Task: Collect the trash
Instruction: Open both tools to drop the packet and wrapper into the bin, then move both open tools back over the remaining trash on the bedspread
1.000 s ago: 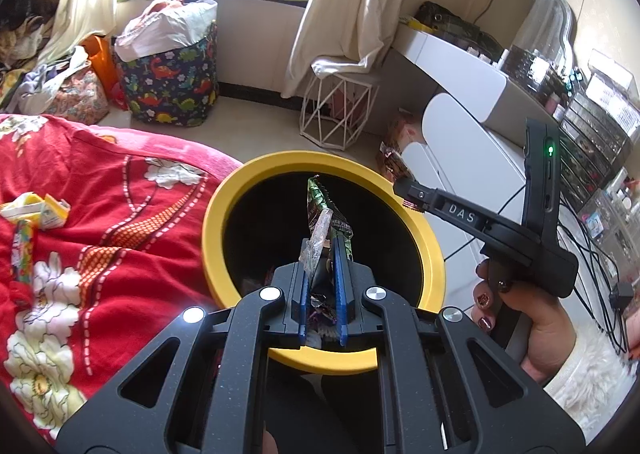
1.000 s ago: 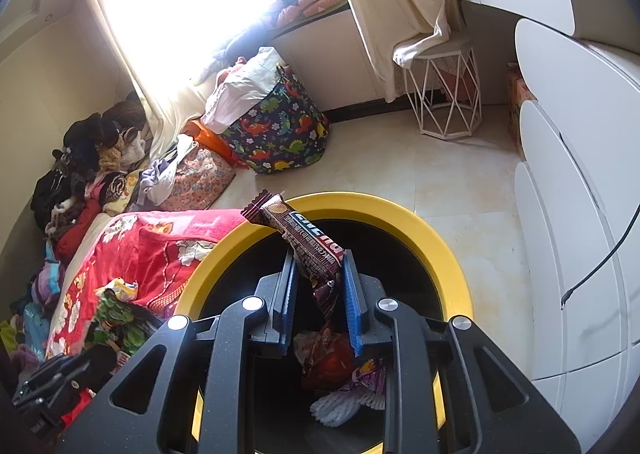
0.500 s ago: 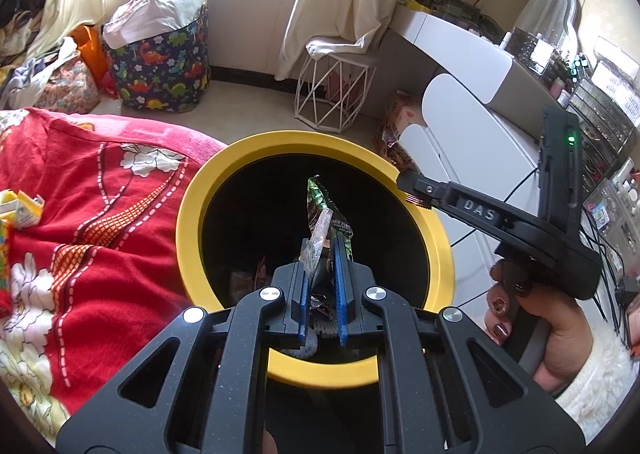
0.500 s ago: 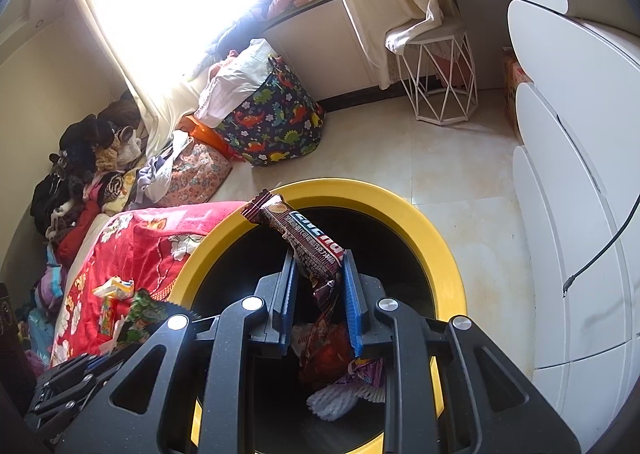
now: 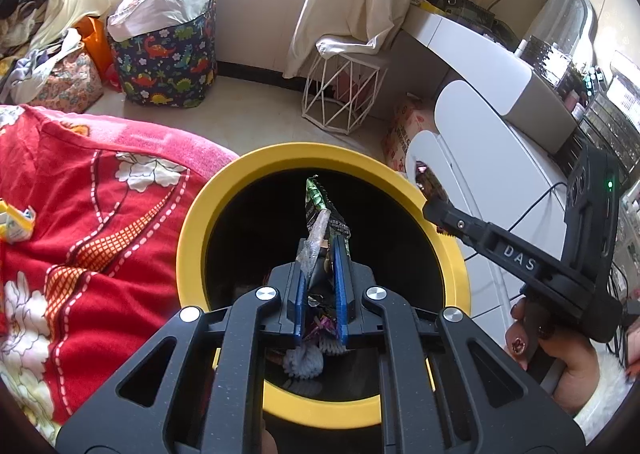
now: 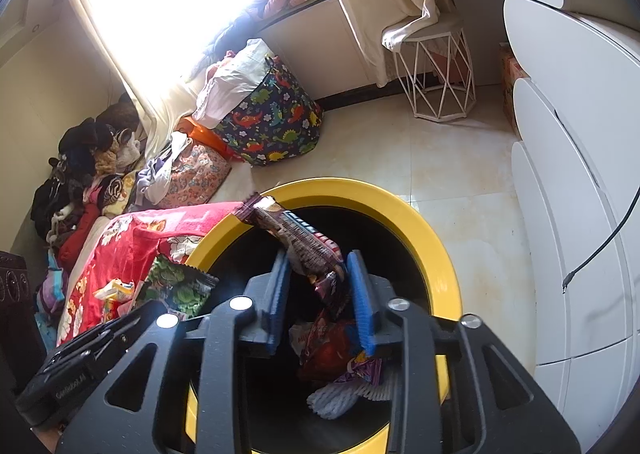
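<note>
— What was on the left?
— The red blanket [image 5: 92, 213] on the bed. Next to it, the yellow bin [image 5: 320, 398].
— And the left hand-held gripper [image 5: 320, 254]?
— It was squeezed tight on a green wrapper [image 5: 320, 205], right over the bin.
— And the right hand-held gripper [image 6: 318, 278]?
— Its jaws were opening — a brown wrapper [image 6: 296, 234] sat loose between them, above the trash in the bin.

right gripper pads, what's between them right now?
Right wrist view: a brown chocolate-bar wrapper sits between the right gripper pads as the jaws open, above the yellow-rimmed bin. It leans on the left pad.
</note>
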`<state>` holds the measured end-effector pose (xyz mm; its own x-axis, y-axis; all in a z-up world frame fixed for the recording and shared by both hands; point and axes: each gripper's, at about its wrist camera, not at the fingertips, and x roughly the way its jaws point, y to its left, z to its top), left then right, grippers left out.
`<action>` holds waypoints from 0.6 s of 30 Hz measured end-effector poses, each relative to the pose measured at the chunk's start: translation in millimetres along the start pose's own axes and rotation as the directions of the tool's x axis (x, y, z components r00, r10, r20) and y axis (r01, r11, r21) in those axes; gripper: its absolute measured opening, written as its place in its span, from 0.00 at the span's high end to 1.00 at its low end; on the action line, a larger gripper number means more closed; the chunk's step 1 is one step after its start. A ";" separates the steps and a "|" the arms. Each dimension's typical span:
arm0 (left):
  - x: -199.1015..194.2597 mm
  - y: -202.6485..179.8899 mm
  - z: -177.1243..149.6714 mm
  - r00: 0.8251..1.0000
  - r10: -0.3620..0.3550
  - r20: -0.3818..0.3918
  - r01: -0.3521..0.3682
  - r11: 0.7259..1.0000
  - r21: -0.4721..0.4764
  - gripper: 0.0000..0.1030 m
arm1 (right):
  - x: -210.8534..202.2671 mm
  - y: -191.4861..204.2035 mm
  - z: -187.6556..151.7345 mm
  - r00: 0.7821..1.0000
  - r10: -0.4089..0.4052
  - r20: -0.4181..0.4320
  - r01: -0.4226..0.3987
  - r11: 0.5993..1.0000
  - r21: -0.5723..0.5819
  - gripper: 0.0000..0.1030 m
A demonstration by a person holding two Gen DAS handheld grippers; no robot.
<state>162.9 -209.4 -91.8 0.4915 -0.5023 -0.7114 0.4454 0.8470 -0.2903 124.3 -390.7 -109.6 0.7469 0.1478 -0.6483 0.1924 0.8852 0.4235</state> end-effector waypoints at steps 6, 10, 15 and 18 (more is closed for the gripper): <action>-6.0 3.1 3.7 1.000 0.005 0.014 -0.005 1.000 -0.010 0.80 | -3.2 -2.2 0.1 1.000 -0.006 0.001 0.006 1.000 0.003 0.65; -10.7 6.6 5.4 1.000 0.005 0.023 -0.004 1.000 -0.025 0.61 | -7.1 -0.5 0.4 1.000 -0.007 0.006 0.007 1.000 0.001 0.57; -18.2 6.7 4.9 0.999 0.008 0.043 -0.007 1.000 -0.027 0.42 | -12.7 -1.8 2.3 1.000 0.002 0.013 -0.002 1.000 0.017 0.44; -24.0 6.9 3.9 0.998 0.009 0.057 -0.008 1.000 -0.031 0.29 | -17.7 -1.8 2.1 1.000 0.001 0.020 -0.001 1.000 0.018 0.38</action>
<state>157.1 -192.2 -74.1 0.5376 -0.5034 -0.6764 0.4185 0.8557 -0.3043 112.1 -395.9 -97.6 0.7594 0.1401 -0.6354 0.2026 0.8770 0.4356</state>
